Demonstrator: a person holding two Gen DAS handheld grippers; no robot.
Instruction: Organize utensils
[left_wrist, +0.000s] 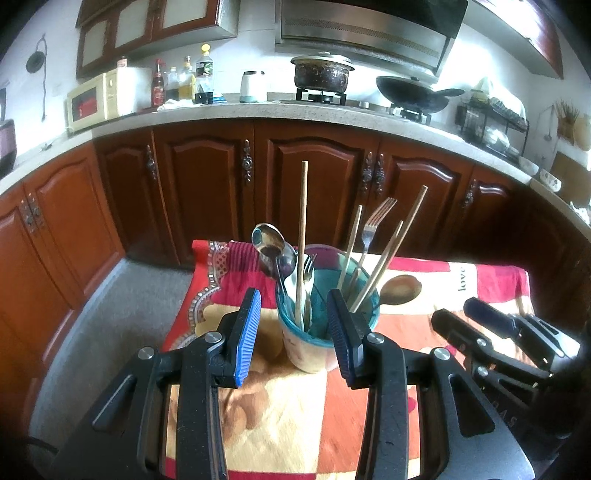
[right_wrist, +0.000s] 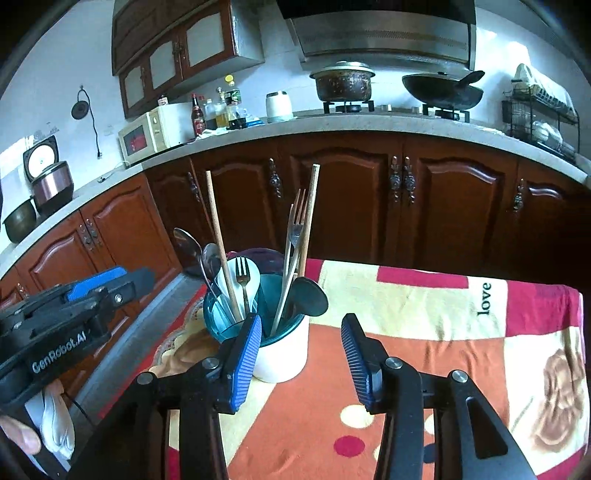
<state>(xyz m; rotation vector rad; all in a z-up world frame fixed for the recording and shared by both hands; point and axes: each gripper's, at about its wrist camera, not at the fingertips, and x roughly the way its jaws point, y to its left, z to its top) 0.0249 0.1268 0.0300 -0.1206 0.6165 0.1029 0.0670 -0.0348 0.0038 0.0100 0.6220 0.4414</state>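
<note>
While both grippers pointed downward over the table, the left gripper (left_wrist: 293, 334) held its ribbed blue pads (left_wrist: 246, 338) apart with nothing clamped between them; the utensil holder (left_wrist: 314, 347) stood just beyond the fingertips, seen through the gap. The right gripper (right_wrist: 301, 354) likewise stood parted and empty, its left pad overlapping the holder's (right_wrist: 282, 354) near wall in its own view, though contact could not be judged. The holder was a cylindrical cup, cream outside and teal inside, apparently divided into two compartments. One side held metal spoons (left_wrist: 271, 245), a small fork (left_wrist: 308, 267) and one wooden chopstick (left_wrist: 303, 236) standing nearly upright; the other held several leaning chopsticks (left_wrist: 391, 251), a larger steel fork (left_wrist: 375, 221) and a dark wooden spoon (left_wrist: 400, 288). A patterned red, orange and cream cloth (left_wrist: 295, 417) covered the table. Dark panelled wooden cabinets (left_wrist: 207, 184) and a speckled countertop (left_wrist: 229, 112) curved behind.
</note>
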